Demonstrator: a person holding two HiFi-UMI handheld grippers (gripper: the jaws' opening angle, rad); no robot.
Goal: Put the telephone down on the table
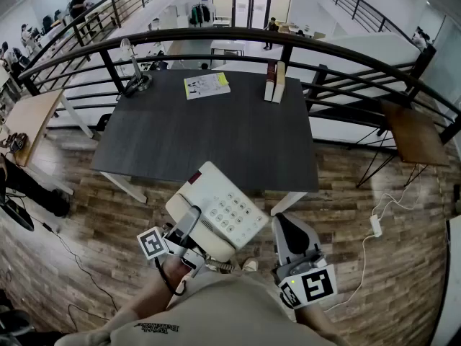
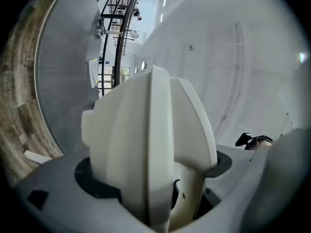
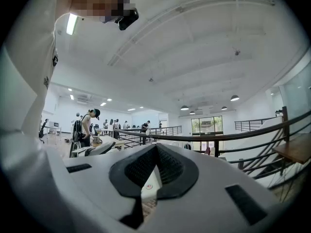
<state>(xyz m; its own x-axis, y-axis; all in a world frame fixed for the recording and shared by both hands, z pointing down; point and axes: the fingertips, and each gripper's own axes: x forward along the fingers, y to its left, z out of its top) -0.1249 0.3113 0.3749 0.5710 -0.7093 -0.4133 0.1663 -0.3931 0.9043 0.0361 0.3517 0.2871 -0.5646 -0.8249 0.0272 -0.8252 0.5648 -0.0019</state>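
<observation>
A white telephone (image 1: 220, 211) with a keypad hangs tilted over the wooden floor, just short of the dark table's (image 1: 209, 132) near edge. My left gripper (image 1: 189, 225) is shut on its left side, around the handset. In the left gripper view the white telephone body (image 2: 150, 144) fills the space between the jaws of the left gripper (image 2: 153, 178), with both dark pads against it. My right gripper (image 1: 287, 225) sits to the phone's right, apart from it, shut on nothing. In the right gripper view the right gripper (image 3: 154, 171) points level toward the railing.
On the table's far edge lie a paper sheet (image 1: 206, 85), two upright books (image 1: 274, 81) and a desk lamp (image 1: 135, 78). A black railing (image 1: 238, 38) curves behind the table. A wooden side table (image 1: 414, 132) stands right; a white cable with plug (image 1: 375, 225) lies on the floor.
</observation>
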